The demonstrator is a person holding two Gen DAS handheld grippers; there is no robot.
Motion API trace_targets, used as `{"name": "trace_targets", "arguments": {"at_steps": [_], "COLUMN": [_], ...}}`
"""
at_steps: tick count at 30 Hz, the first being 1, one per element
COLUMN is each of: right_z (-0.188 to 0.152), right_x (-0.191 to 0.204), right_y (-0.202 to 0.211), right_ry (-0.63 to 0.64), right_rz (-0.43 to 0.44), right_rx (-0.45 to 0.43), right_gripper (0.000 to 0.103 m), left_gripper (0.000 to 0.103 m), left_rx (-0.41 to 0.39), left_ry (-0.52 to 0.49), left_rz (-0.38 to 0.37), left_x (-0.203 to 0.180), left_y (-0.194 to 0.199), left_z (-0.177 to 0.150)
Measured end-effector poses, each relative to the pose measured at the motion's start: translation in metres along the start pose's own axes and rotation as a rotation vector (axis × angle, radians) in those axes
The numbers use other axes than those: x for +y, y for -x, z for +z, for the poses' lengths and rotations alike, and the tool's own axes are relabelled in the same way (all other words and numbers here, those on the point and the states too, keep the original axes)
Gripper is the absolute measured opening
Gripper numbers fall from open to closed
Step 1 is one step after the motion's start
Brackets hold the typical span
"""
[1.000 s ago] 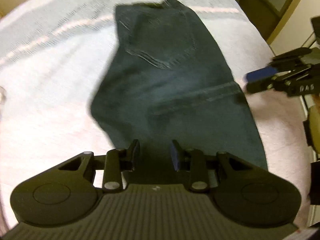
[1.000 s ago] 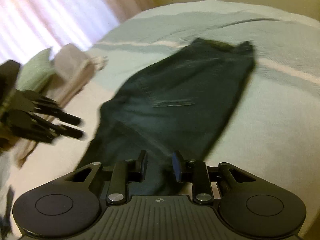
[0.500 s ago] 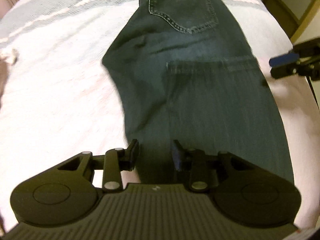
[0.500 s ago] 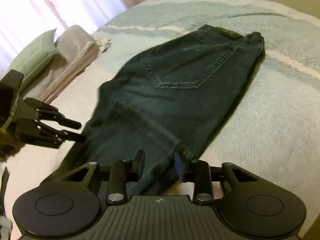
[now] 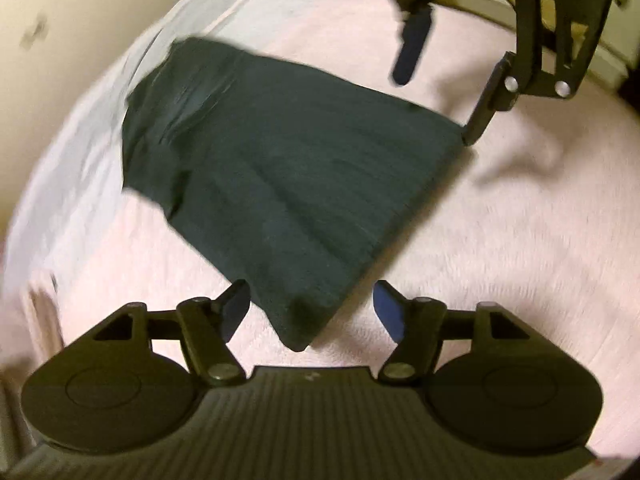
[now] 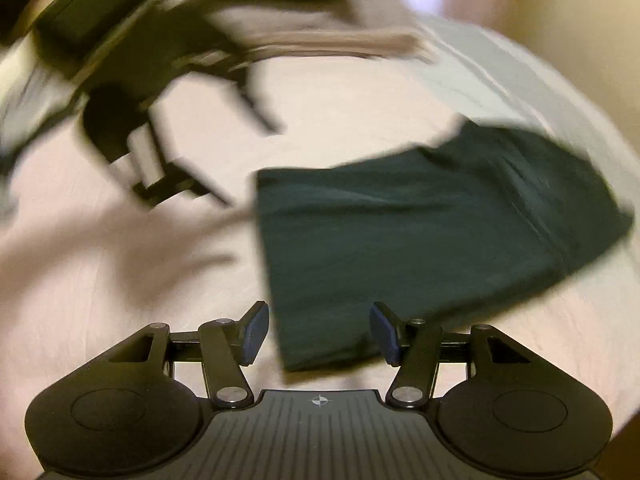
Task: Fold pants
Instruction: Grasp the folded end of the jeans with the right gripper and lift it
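Both sets of jaws stand wide apart and grip nothing. The left gripper (image 5: 310, 310) hovers over one near corner of the dark pants (image 5: 288, 184), the right gripper (image 6: 318, 332) over another. The pants lie folded into a compact block on the pale pink bedspread (image 5: 500, 240). Both views are blurred.

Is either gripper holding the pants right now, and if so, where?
Nothing is held. The left gripper and right gripper are both open, each with a corner of the folded pants lying loose between its fingers.
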State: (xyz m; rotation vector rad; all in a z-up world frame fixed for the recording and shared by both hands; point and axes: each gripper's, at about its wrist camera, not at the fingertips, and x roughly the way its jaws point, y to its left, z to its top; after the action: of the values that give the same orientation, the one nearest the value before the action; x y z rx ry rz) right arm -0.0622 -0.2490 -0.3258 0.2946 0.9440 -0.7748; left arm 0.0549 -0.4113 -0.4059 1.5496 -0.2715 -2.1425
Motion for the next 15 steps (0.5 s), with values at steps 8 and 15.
{"name": "trace_targets", "arguments": {"at_steps": [8,15], "right_z": [-0.018,-0.041], "right_x": [0.065,0.058], "right_y": [-0.063,-0.077], "right_ry": [0.349,0.462], "right_rz": [-0.171,-0.321], "right_rx": [-0.018,0.031], "right_gripper": [0.053,0.018], "left_gripper": [0.043,0.025], "left_rx": [-0.028,-0.061], "left_ry": [-0.276,-0.35], "left_rz": [0.156,0.215], "left_x": [-0.044,-0.038], "left_y": [-0.067,-0.077], "left_z": [-0.027,-0.044]}}
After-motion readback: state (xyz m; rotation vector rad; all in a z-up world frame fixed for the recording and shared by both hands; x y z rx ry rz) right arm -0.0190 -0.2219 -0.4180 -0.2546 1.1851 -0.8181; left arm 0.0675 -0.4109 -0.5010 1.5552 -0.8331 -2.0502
